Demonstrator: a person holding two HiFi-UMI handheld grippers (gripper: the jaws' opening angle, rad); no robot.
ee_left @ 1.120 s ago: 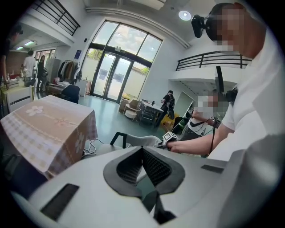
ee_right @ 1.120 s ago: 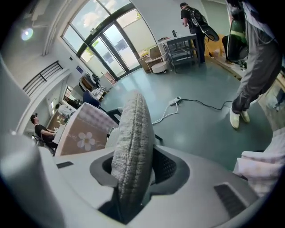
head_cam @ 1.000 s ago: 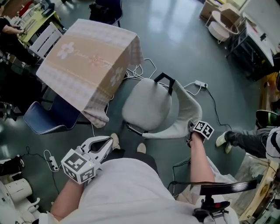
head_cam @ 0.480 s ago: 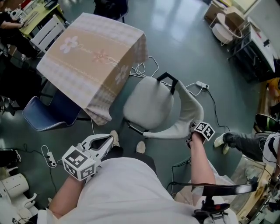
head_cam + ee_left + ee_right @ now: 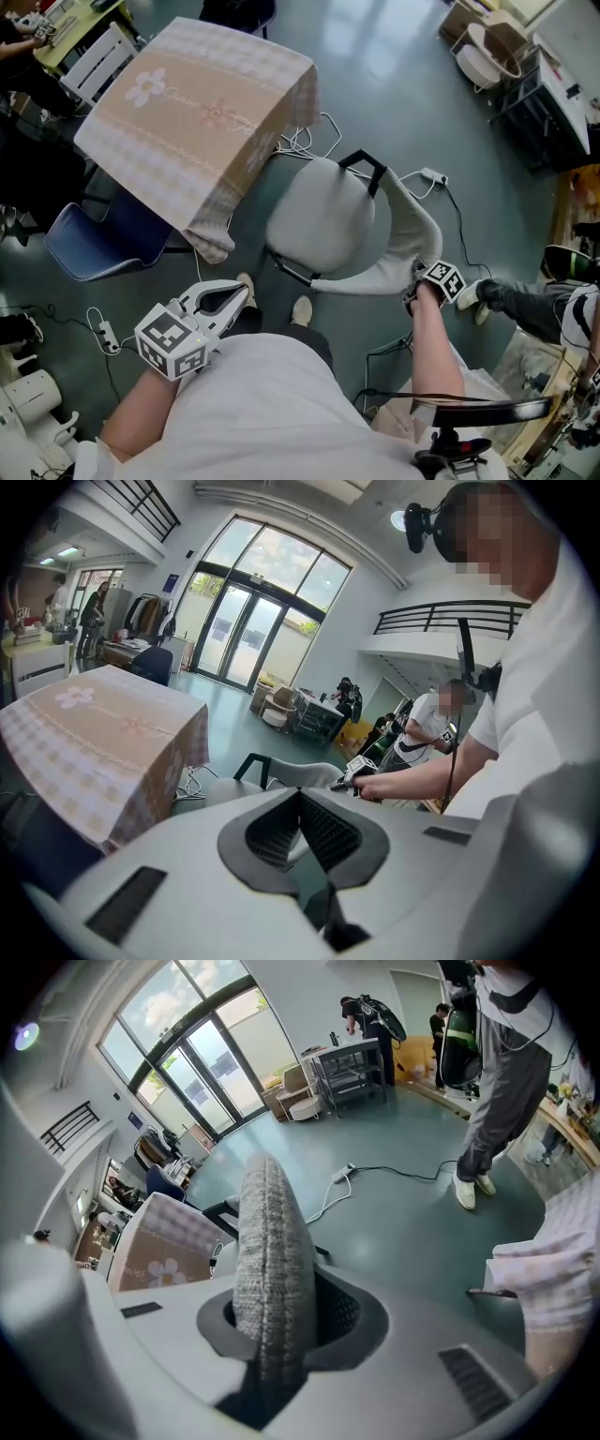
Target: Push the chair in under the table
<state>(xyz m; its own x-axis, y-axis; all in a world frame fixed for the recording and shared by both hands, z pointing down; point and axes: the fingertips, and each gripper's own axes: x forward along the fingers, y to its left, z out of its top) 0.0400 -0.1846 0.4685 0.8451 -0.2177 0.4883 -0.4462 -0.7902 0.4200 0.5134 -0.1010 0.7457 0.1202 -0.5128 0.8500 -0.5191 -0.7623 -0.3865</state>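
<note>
Our right gripper (image 5: 415,283) clamps the chair (image 5: 319,220) by its backrest (jaws just closed in), near the table (image 5: 202,98); we hold the left gripper (image 5: 246,292) pinched together, empty.

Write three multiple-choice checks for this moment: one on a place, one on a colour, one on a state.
1. Which part of the chair does the right hand-held gripper hold?
A. a leg
B. the backrest
C. the front of the seat

2. What colour is the chair's seat?
A. pale grey
B. red
C. black

3. How does the chair stand relative to the table?
A. pushed fully under it
B. tipped onto its side
C. upright, outside it, near one corner

Key:
1 B: the right gripper view shows the backrest's edge between the pads, and the jaws have just been closing on it.
2 A: the head view shows a pale grey seat.
3 C: in the head view the whole seat lies outside the table's edge.
</note>
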